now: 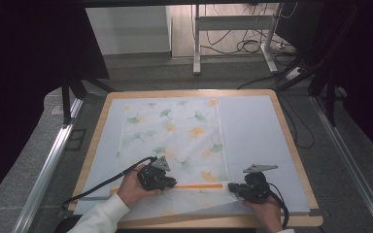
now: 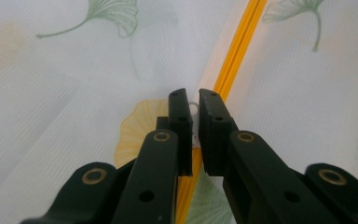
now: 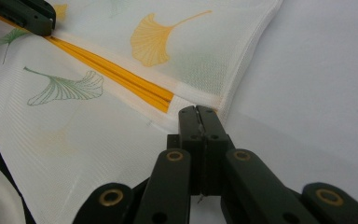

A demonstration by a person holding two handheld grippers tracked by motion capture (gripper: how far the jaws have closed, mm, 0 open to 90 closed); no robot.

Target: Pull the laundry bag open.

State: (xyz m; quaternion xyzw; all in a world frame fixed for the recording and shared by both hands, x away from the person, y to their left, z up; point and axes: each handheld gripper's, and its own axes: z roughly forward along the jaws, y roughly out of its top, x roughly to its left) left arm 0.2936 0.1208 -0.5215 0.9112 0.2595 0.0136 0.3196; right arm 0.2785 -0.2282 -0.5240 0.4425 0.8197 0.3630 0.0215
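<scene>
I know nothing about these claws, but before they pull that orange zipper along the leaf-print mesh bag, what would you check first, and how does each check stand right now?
1. Left claw on the zipper pull: a small clear tab sits between its tips; firm pinch cannot tell.
2. Right claw anchoring the mesh bag at the zipper's end: shut at the hem, ok.
3. Orange zipper straight between the claws: ok.
4. Bag flat on the table: mostly ok; near edge lifts slightly.
5. Cable away from the zipper: ok.
</scene>
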